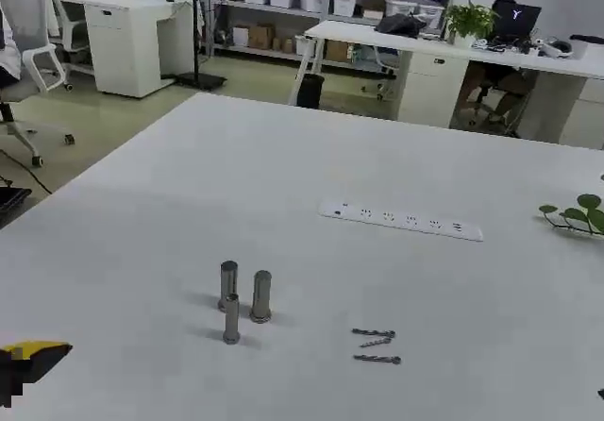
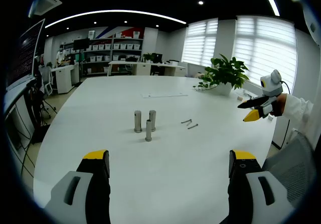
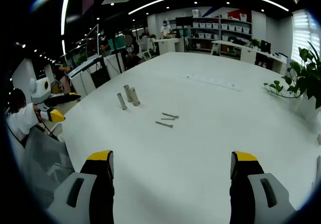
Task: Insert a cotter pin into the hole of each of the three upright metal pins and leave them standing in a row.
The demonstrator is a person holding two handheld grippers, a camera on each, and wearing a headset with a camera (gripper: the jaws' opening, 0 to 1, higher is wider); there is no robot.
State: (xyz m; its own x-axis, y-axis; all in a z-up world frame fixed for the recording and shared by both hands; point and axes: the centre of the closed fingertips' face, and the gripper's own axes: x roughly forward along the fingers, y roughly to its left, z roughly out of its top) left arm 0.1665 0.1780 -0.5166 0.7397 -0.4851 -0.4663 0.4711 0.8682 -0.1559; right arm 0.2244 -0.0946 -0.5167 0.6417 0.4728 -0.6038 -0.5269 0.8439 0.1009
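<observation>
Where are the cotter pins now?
In the head view, the cotter pins lie on the table, right of the metal pins, nearer than the power strip.

A power strip (image 1: 401, 221) lies on the table (image 1: 189, 176) (plant (image 1: 587, 204) nearby).

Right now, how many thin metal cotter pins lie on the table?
3, loose right of the upright grey metal pins: the farthest cotter pin, the middle one, the nearest. None seems hidden.
</observation>
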